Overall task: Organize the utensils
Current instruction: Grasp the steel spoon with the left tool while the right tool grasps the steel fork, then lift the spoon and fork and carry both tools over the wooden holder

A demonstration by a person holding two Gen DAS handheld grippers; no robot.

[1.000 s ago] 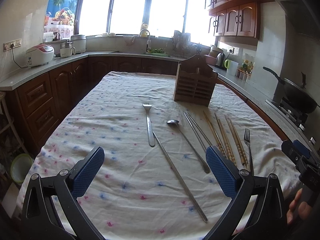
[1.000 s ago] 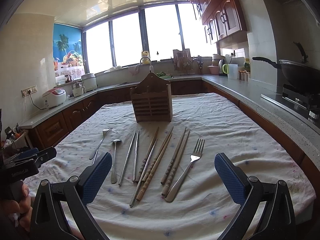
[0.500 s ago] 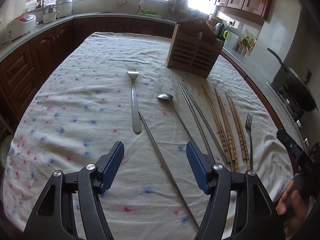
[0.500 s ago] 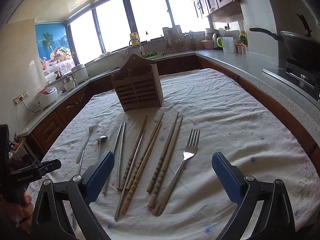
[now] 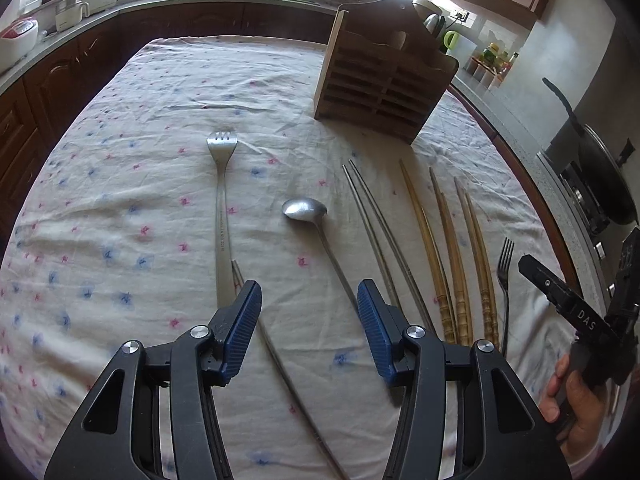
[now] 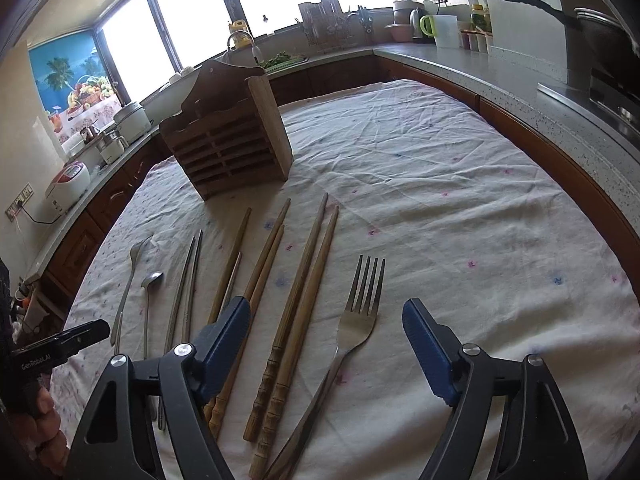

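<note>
Left wrist view: our left gripper [image 5: 309, 320] was closing, jaws still spread, nothing pinched, over a metal chopstick [image 5: 280, 364] lying in front of the wooden holder [image 5: 380, 84]. A shallow approach could push it aside.

Right wrist view: our right gripper [image 6: 326, 348] was closing, still spread, around the fork [image 6: 356, 320] and the wooden chopsticks [image 6: 296, 312] in front of the holder; both could get pinched together.

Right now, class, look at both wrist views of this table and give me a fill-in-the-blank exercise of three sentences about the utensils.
1. The slatted utensil holder is made of ____.
2. In the left wrist view, the spoon lies between the wide fork and a pair of ____ chopsticks.
3. Every utensil lies on the ____, none in the holder.

Missing words: wood; metal; tablecloth
</note>
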